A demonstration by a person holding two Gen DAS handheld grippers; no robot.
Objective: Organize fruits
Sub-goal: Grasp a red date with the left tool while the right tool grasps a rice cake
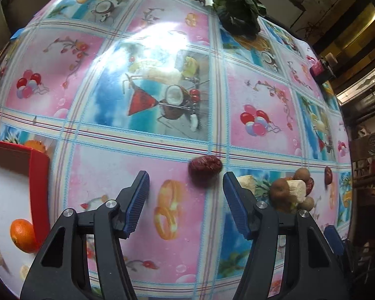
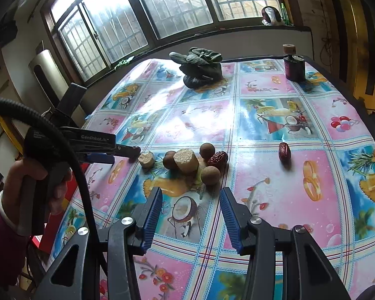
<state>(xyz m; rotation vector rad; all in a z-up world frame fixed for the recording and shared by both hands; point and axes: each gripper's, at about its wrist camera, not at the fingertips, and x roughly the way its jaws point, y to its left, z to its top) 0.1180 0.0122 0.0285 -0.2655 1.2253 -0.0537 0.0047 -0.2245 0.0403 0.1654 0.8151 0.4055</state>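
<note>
**Both grippers spread wide over the fruit-print tablecloth**

Hovering low with the left gripper [image 1: 186, 182], jaws released and wide apart, nothing between them. Lying just ahead of the tips, slightly toward the right-hand finger, a wrinkled red date [image 1: 205, 168], resting on the tablecloth [image 1: 127, 165] and touching neither pad. Sitting at the far left edge of the left wrist view, a red-walled box [image 1: 38, 175] with a white floor, holding an orange [image 1: 22, 235] against its near wall.

Hanging higher with the right gripper [image 2: 190, 200], jaws likewise released and empty. Clustering just beyond its tips: three brown longans [image 2: 210, 175], a second red date [image 2: 218, 158] and a pale cut cylinder of some food [image 2: 186, 161], all touching or nearly so. Lying a little to the left of the cluster, a smaller pale chunk [image 2: 146, 160]. Resting well apart to the right, a third red date [image 2: 284, 152].

Showing from the side in the right wrist view, the left gripper [image 2: 127, 151], gripped by a hand [image 2: 47, 175] in a purple sleeve.

Standing at the far end of the table, a dark leafy vegetable [image 2: 200, 67] and a dark purple jar [image 2: 294, 68].
</note>
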